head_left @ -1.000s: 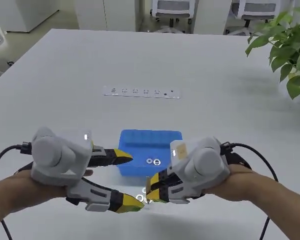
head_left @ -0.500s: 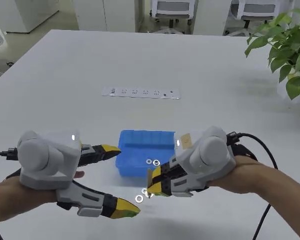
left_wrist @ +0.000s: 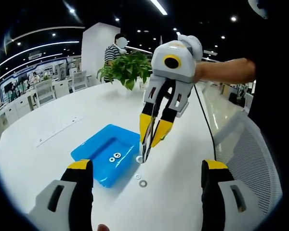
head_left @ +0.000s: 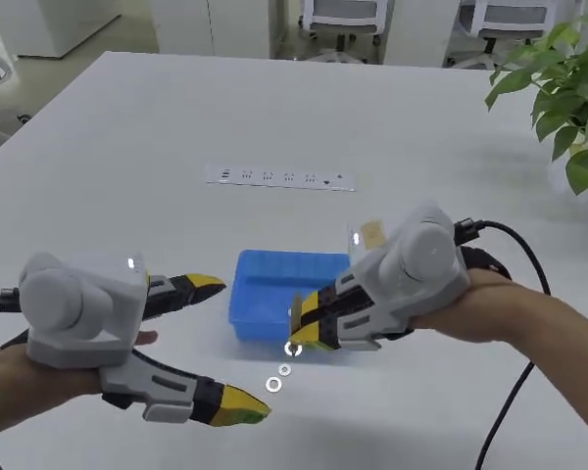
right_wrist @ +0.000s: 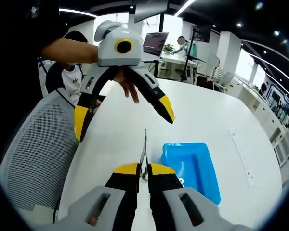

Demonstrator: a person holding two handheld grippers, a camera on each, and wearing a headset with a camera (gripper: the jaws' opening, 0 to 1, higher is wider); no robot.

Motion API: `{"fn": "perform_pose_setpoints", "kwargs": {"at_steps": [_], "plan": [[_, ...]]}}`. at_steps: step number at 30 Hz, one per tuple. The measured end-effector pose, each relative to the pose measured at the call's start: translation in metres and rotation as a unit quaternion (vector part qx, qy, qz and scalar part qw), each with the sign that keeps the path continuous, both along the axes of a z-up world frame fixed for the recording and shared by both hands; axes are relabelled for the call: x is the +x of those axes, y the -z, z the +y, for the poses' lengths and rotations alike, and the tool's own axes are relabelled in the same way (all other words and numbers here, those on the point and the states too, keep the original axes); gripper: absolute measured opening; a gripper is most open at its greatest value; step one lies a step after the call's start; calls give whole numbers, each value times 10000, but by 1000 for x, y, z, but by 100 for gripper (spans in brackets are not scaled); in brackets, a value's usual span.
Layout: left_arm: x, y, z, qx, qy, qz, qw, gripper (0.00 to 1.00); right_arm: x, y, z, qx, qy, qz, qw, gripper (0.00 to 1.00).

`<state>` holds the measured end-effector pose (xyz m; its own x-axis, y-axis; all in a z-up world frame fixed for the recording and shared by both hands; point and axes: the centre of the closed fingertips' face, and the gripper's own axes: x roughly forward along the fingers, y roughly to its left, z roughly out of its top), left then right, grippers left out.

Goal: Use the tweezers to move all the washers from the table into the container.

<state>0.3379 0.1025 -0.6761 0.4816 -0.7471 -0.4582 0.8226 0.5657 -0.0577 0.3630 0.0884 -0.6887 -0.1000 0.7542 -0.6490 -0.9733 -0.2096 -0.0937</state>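
Right gripper clamped on tweezers, now raised off table; washer at tips, by container front wall. Left gripper agape, empty, as before.

Five small silver metal washers in all: two inside the container (that pair counted from the left gripper view), two on the white bench just off the container's near edge, and one at the tip of the tweezers.

- One blue rectangular plastic container.
- One pair of thin metal tweezers.
- Two hand-held grey grippers with yellow-tipped jaws: the left gripper and the right gripper.
- One white power strip, toward the bench's middle.
- One leafy green plant, at the right edge.
- Two office chairs, beyond the far edge.
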Motion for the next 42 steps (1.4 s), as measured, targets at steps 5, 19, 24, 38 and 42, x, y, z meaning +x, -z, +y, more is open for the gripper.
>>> {"fn": "perform_pose_setpoints", "kwargs": {"at_steps": [5,19,24,38,42], "plan": [[1,1,3,-8,-29,-12,10000,99,12,-7,5,101,56,-82,9999,8],[3,3,7,-31,-68,-17,10000,99,37,-4,13,212,194,-248,9993,8],[5,2,7,-38,-77,-12,10000,99,43,1,16,194,217,-260,9992,8],[9,3,7,-47,-62,-17,10000,96,58,21,25,174,338,-226,9990,8],[12,4,7,-29,-43,-21,10000,95,59,29,26,147,326,-191,9992,8]]}}
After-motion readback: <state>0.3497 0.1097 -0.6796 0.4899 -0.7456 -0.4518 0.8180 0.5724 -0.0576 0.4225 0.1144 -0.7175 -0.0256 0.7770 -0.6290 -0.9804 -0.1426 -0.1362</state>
